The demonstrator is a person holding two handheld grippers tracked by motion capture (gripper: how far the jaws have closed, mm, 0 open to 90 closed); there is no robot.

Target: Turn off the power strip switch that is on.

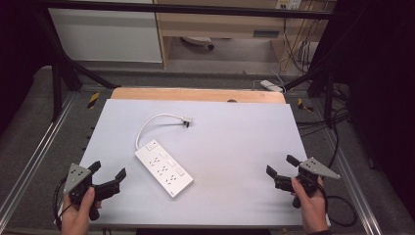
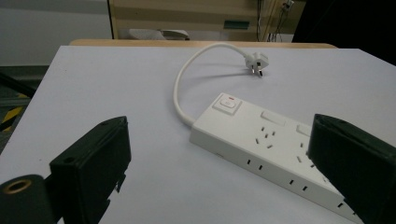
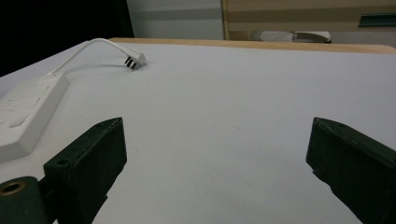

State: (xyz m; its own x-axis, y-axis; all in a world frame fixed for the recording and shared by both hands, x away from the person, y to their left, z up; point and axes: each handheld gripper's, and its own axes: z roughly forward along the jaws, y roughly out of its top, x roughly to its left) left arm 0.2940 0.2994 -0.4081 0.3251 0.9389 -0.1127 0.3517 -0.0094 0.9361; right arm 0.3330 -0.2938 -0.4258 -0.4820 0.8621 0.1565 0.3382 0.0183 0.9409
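Your left tongs (image 1: 108, 172) stand wide with nothing between them, low over the near left corner of the bench (image 1: 235, 147). Your right tongs (image 1: 280, 166) are just as wide and bare, at the near right, well apart from everything.

The power strip (image 1: 163, 168) lies flat on the bench, slanted, just beside the left tongs and near the middle; in the left gripper view it sits right ahead of the jaws (image 2: 266, 149). Expect a rigid plastic body, light to moderate in weight, with smooth glossy sides that may slip under the pads. Take it across its narrow width, on the long side walls, near the middle so it does not tip; stay off the switch (image 2: 227, 103) at the cord end.

The cord (image 1: 147, 125) is another matter: short, rubbery and springy, it arcs from the switch end to the plug (image 1: 187, 120) lying farther back. The plug is small and hard; grip its body, not the pins. Pulling the strip will drag cord and plug along.

Nothing else lies on the bench, so both approaches look free. Beyond the far edge run a wooden strip (image 1: 195, 94), frame bars and loose cables on the floor, all out of your way.
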